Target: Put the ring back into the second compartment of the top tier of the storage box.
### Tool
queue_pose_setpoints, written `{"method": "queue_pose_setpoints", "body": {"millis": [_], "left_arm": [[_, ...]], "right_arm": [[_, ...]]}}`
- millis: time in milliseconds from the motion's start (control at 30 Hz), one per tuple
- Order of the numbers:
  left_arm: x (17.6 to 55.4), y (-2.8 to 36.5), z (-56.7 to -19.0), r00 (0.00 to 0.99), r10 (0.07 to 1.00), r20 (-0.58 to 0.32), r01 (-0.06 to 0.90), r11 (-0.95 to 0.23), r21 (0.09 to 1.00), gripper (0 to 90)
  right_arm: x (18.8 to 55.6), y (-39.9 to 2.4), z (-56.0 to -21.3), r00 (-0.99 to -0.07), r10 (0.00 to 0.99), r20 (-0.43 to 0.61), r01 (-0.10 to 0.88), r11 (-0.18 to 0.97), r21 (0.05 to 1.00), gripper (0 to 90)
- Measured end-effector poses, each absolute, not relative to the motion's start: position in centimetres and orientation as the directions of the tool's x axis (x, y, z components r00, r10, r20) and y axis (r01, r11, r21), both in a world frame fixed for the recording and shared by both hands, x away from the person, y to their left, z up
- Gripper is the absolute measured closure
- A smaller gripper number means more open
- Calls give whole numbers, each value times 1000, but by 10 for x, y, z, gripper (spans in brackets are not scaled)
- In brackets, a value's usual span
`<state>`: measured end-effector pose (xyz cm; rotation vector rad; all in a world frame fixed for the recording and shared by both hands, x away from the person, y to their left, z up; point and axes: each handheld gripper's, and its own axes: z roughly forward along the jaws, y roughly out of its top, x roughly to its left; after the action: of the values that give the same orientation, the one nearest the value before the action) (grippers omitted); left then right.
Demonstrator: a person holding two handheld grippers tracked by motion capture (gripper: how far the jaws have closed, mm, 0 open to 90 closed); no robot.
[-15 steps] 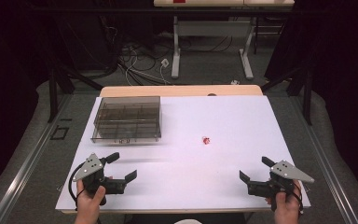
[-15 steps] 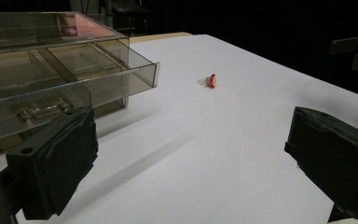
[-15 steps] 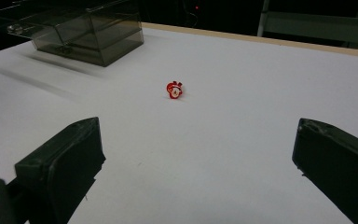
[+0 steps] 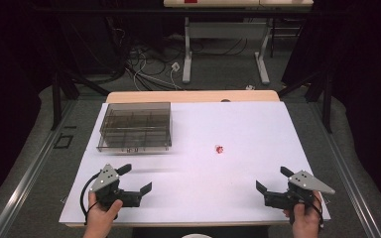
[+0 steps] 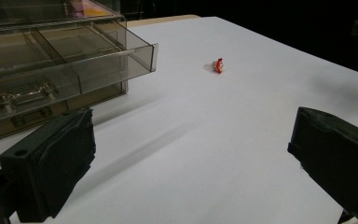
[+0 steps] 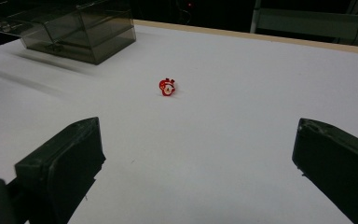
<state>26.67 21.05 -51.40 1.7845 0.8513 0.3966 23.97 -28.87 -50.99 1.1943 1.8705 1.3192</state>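
Nearest the person, both hands sit at the front edge of the white table. The left gripper has its jaws spread wide with nothing between them; the right gripper likewise stands spread and empty. Set against the picture half a second earlier, neither gripper has shifted noticeably, and the small red object and the box lie where they lay. Judgement: no reach has begun, so the work is at its starting stage, with the pickup not yet attempted.

Farther out, the small red object lies alone on the bare table, about midway across and slightly towards the right gripper's side, well apart from both grippers. Beyond it to the left stands the clear compartment box, apart from the object.

Differences between views: the high view gives the layout, showing the object nearer the right gripper than the left. The right gripper view shows the object almost straight ahead between its jaws, red with a pale centre; what it is cannot be told. The left gripper view shows the object off to one side, and brings out the box close up, with its inner dividers and a handle-like fitting on the near face.
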Motion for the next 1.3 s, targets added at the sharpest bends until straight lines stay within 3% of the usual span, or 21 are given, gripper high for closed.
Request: {"method": "queue_pose_setpoints", "body": {"millis": [233,700,1300], "left_arm": [[269,201,-511,635,751,-182,413,-131,901,3],[272,164,-494,681,711,-176,430,-195,882,44],[315,101,-461,705,690,-165,443,-247,862,60]], "right_arm": [[238,-287,-510,-433,901,37,337,124,933,9],[240,-286,-511,-433,901,33,337,127,933,9],[240,-285,-511,-436,899,33,344,133,929,9]]}}
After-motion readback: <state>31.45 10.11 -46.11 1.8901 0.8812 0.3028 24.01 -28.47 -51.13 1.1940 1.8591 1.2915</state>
